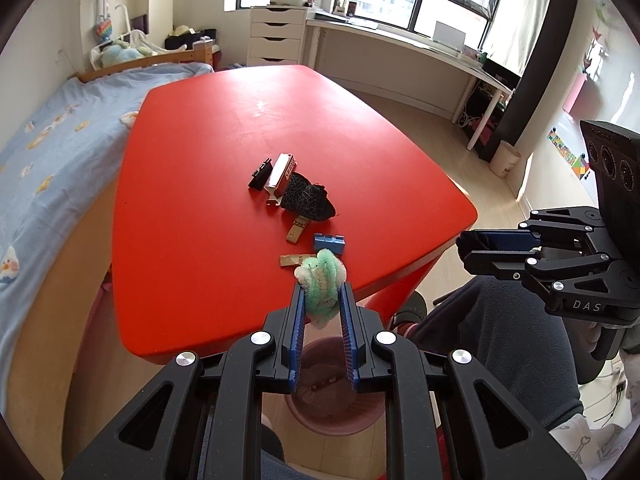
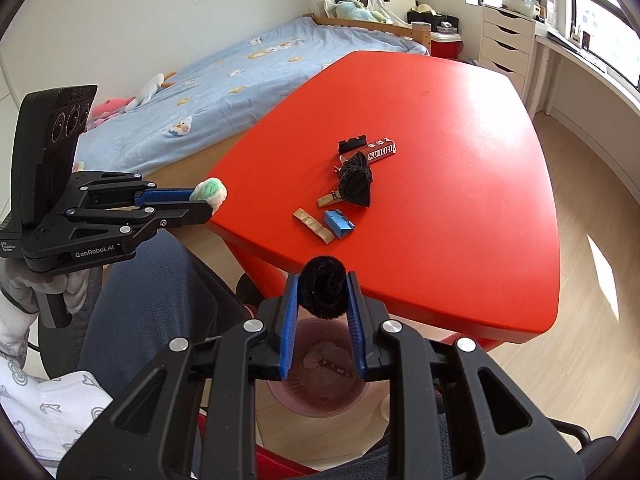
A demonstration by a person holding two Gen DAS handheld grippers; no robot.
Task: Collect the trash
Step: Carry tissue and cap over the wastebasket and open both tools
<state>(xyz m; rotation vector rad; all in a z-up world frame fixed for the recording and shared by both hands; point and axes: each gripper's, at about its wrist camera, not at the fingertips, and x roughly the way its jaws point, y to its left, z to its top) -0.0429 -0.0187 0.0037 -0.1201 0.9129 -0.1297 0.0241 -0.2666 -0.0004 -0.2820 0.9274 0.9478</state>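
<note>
Pinching fuzzy green-white coil (image 1: 321,284) (left claw (image 1: 323,300)); right claw (image 2: 323,292) black coil (image 2: 322,286).

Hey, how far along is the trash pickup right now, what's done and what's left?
Done: the pink bin on the floor already holds a few scraps. In hand: the left gripper grips a green-and-white fuzzy ball, and the right gripper grips a black fuzzy ball, both above the bin. Left on the red table: black clip, red wrapper, black mesh wad, two tan pieces, blue block.
</note>
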